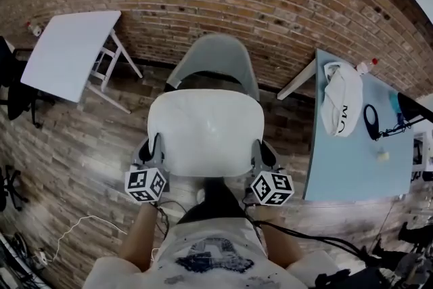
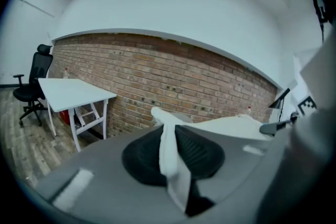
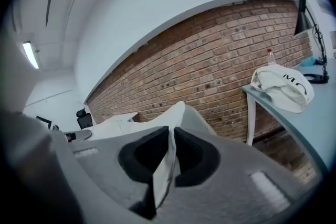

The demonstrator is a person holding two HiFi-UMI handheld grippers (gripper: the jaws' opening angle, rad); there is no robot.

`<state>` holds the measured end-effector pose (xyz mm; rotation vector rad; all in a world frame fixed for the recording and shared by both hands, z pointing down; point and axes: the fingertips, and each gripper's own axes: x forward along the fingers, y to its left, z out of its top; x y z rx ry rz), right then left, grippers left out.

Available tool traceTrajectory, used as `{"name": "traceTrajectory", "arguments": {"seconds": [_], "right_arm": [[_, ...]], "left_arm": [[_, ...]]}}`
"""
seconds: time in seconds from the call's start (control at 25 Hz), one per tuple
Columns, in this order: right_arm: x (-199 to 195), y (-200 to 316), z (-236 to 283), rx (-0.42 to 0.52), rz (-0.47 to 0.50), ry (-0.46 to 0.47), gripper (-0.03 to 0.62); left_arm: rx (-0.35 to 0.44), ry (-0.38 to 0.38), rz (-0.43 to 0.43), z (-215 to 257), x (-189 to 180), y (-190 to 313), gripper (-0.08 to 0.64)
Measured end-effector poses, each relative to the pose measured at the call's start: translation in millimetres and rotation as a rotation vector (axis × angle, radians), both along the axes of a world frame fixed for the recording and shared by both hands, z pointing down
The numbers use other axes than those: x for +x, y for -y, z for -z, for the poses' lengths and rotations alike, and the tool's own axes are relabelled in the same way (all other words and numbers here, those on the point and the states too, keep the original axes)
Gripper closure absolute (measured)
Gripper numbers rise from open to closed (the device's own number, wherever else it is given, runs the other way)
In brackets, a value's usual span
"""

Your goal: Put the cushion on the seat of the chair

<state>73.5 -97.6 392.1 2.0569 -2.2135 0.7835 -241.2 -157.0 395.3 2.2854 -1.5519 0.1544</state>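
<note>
While the jaws of our left gripper (image 1: 154,147) and right gripper (image 1: 262,153) clench the white cushion's (image 1: 205,125) two side edges, we hold it spread flat in the air, just before the grey chair's (image 1: 218,57) backrest.

Wood-plank floor (image 1: 74,166) carries: grey chair (image 1: 216,54) centre, white bench (image 1: 71,54) to the left, pale-blue bench (image 1: 352,172) to the right, black office chair (image 1: 13,88) at far left edge, loose white cable (image 1: 86,217) near front. On the blue bench: white bag (image 1: 342,101), black strap loop (image 1: 371,122), red-capped bottle (image 1: 366,66), small pale item (image 1: 383,155).
</note>
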Motion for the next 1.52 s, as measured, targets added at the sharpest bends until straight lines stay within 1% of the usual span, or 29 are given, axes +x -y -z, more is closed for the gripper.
{"name": "traceTrajectory", "arguments": {"seconds": [0.16,0.32,0.44,0.52,0.68,0.84,1.16,1.52], "right_arm": [[8,27,-35,-0.046,-0.010,0.013,0.565],[17,55,-69,-0.068,-0.011,0.019,0.565],[20,75,-98,-0.066,0.009,0.026,0.565],[20,88,-120,-0.067,0.017,0.021,0.565],[22,106,-166,-0.100,0.011,0.017,0.565],[24,120,-217,-0.131,-0.005,0.025,0.565],[29,132,-298,-0.164,-0.035,0.011,0.564],[32,141,-364,-0.178,-0.050,-0.001,0.563]], "left_arm": [[-0.036,0.029,-0.022,-31,12,31,0.522],[-0.057,0.037,-0.028,-66,21,65,0.522],[-0.080,0.042,-0.034,-98,26,86,0.522],[-0.097,0.040,-0.034,-121,27,101,0.522],[-0.138,0.026,-0.032,-170,27,124,0.522],[-0.170,0.035,-0.039,-220,30,141,0.522],[-0.186,0.045,-0.050,-297,32,160,0.522],[-0.193,0.057,-0.048,-364,33,171,0.522]]}}
